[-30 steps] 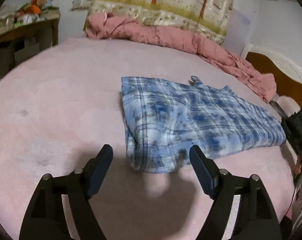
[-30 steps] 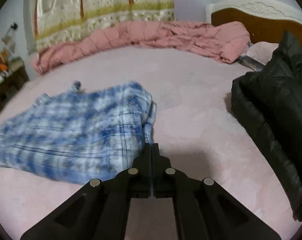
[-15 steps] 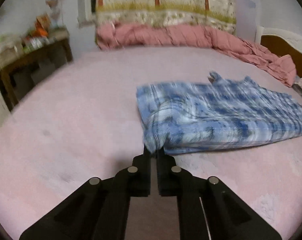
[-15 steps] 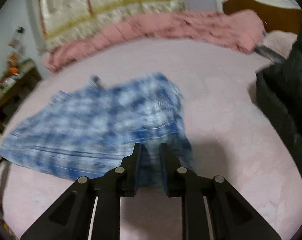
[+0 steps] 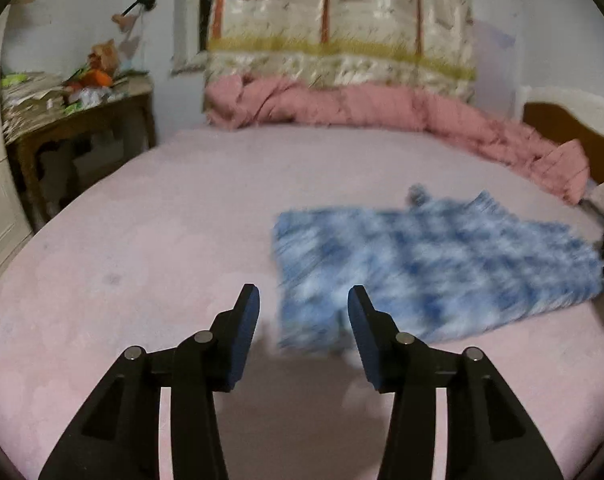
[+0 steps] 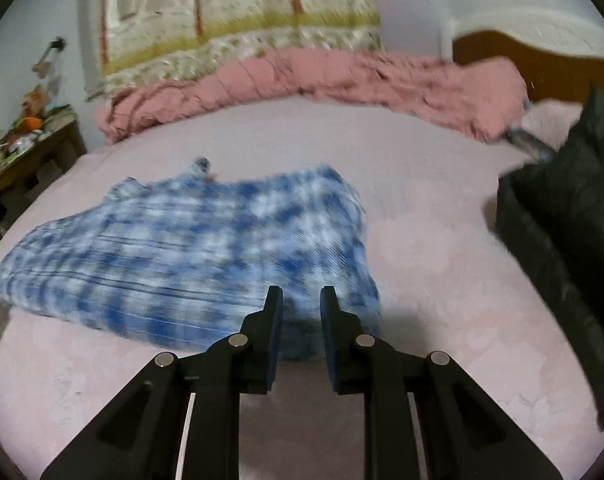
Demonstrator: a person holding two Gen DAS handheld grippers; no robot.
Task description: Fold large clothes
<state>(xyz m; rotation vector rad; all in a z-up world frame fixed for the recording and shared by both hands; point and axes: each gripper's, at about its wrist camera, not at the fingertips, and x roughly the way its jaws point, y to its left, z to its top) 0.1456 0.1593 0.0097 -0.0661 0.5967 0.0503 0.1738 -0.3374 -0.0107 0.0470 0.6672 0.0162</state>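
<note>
With the blue plaid garment [image 5: 434,264] lying folded on the pink bed [image 5: 162,240], left gripper [image 5: 304,304] wide and right gripper [image 6: 301,306] narrowly parted, both empty at its near edge, the fold seems finished; next likely regrasping the corners.

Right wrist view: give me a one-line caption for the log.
Open right gripper poised at the near edge of the folded blue plaid garment on the pink bed, black jacket alongside.

A pink bed [image 5: 150,240] fills the room — patterned curtain [image 5: 342,24] behind, cluttered wooden table [image 5: 78,120] beside it.
</note>
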